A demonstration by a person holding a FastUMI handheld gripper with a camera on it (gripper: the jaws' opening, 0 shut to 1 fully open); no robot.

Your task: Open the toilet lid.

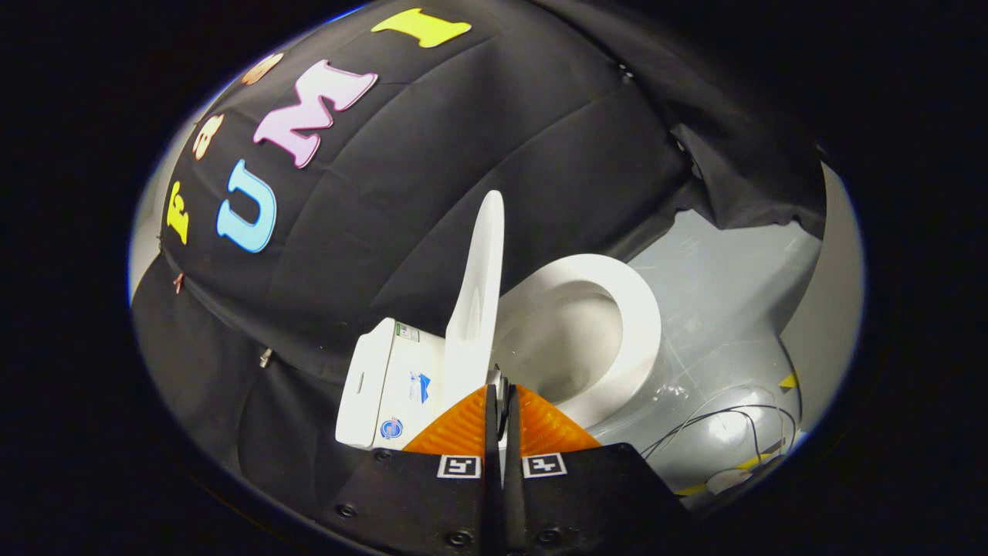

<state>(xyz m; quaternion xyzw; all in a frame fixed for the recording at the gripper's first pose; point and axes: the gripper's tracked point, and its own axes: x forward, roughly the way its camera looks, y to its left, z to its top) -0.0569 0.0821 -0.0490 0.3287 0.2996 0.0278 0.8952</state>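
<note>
Claw (498, 386) closed beside raised lid (478, 309)

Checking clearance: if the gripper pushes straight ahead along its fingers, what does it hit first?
Probably the raised toilet lid: its lower edge sits just ahead of the gripper, whose fingers are closed. The seat and bowl lie just beside that line; depth is hard to judge.

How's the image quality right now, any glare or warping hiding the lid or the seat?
In the gripper view, fisheye bending curves the raised toilet lid and the seat ring; both stay sharp. Light is even on the white parts, with the bowl interior shaded. Glare sits on the glossy grey floor near the cables. The hand-held gripper is in focus, its orange fingers nearly closed just before the lid's base.
</note>
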